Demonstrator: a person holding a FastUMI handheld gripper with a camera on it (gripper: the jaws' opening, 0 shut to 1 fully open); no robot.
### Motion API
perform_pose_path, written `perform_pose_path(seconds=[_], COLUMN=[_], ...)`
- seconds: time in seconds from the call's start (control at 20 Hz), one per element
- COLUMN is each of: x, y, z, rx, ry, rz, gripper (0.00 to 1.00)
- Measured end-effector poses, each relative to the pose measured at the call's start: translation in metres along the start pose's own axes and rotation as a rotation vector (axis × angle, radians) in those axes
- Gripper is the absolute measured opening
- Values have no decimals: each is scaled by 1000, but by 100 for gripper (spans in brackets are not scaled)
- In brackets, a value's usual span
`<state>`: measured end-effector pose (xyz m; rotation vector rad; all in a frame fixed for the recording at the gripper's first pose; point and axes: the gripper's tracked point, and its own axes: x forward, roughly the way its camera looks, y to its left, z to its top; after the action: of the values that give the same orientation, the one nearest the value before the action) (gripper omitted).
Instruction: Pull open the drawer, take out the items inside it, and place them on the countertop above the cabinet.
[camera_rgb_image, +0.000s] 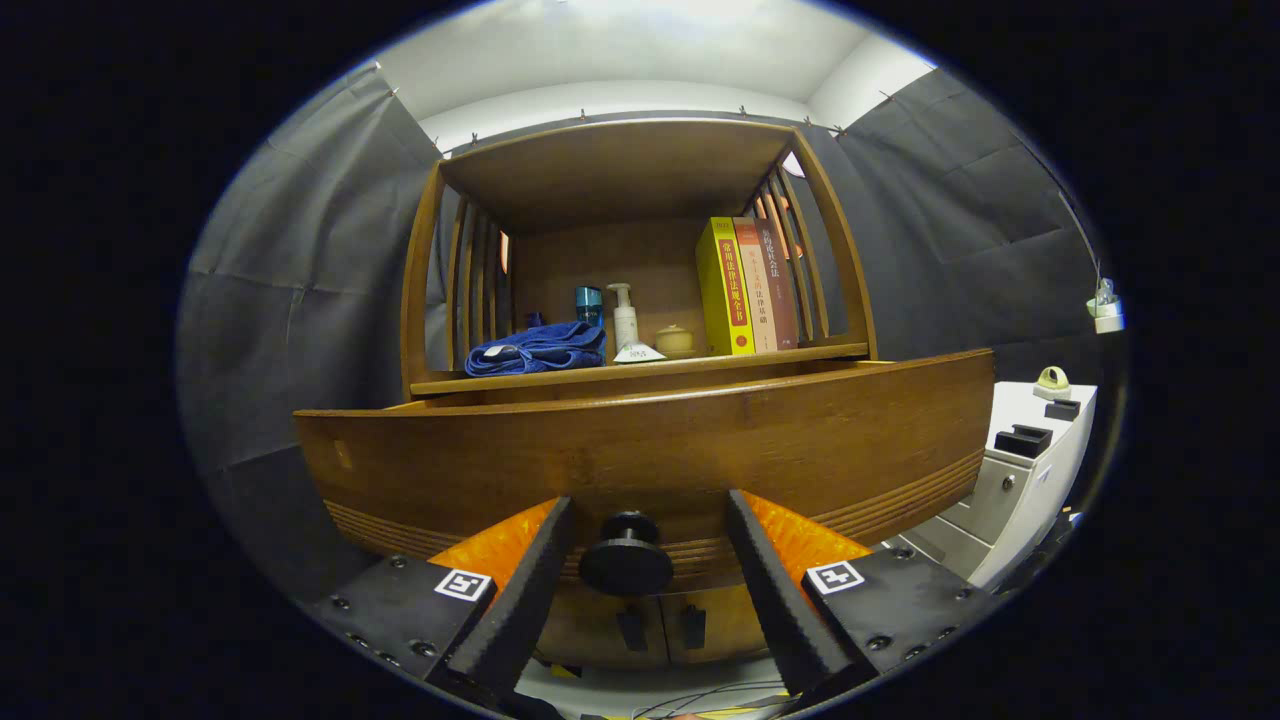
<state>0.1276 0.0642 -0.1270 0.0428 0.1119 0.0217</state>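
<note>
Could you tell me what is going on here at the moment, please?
A person is working hand-held tongs at a wooden cabinet. The open tongs straddle the round knob on the drawer front, with a gap on each side, so it is not gripped. Whether the drawer is pulled out at all is hard to tell. On the countertop above sit a blue cloth, a pump bottle, a small jar and some upright books.

Gripper (648, 535) fingers spread either side of the drawer knob (626, 553), gaps visible both sides, no contact. Drawer front (650, 450) fills the view just ahead. On the countertop (640, 368): blue towel (537, 348), pump bottle (624, 316), upright books (745, 285).
</note>
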Motion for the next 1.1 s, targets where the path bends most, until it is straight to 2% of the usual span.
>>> perform_pose_path(seconds=[0.4, 1.1], x=[17, 100], y=[1, -2], z=[3, 10], rx=[-9, -13], ry=[44, 68], rz=[-6, -6], gripper=[98, 99])
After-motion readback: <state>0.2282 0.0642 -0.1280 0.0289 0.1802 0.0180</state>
